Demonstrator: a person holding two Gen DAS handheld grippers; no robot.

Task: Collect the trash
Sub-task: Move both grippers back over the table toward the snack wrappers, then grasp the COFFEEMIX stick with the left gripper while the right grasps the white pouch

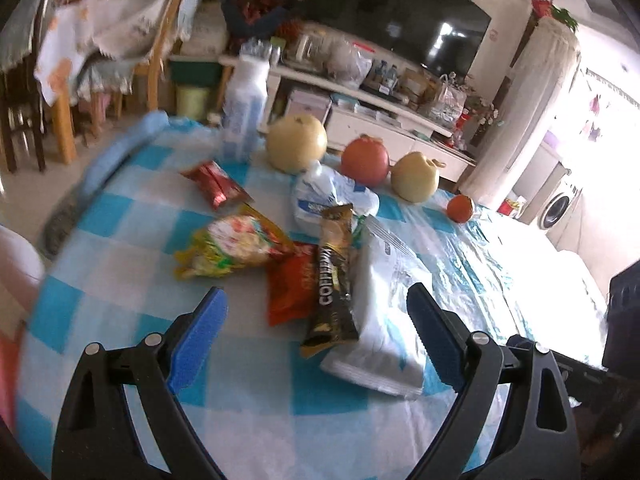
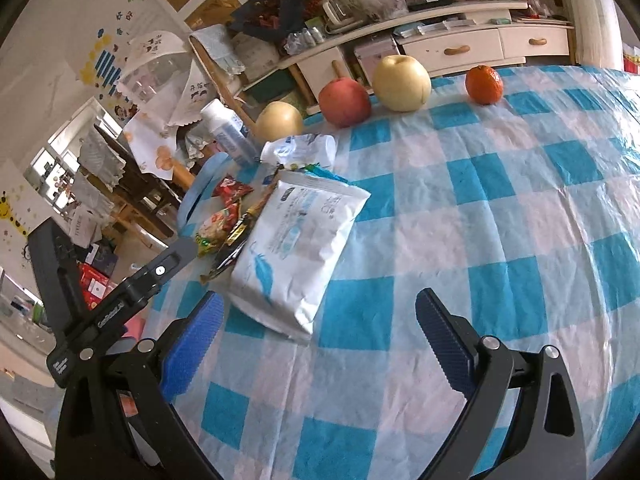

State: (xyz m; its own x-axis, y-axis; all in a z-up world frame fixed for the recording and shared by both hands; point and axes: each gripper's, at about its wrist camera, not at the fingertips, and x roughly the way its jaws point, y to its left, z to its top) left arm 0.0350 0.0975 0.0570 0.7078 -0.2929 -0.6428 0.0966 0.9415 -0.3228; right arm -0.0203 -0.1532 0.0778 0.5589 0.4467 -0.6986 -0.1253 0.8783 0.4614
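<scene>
A table under a blue-and-white checked cloth (image 2: 500,208) holds a cluster of wrappers. The left gripper (image 1: 316,320) hovers low over them, its blue-padded jaws spread wide and holding nothing. Between and just beyond the jaws lies a dark coffee sachet (image 1: 334,280), its long axis running near to far, overlapping a red wrapper (image 1: 290,288) on its left and a white wipes pack (image 1: 384,312) on its right. Further left lies a yellow snack bag (image 1: 232,248), its long axis left to right; beyond it, a red foil packet (image 1: 216,184) and a crumpled plastic bottle (image 1: 320,196). Along the far edge sit two pears, an apple (image 1: 366,160) and an orange (image 1: 460,208). The right gripper (image 2: 320,320) is likewise wide open and empty, near the wipes pack.
</scene>
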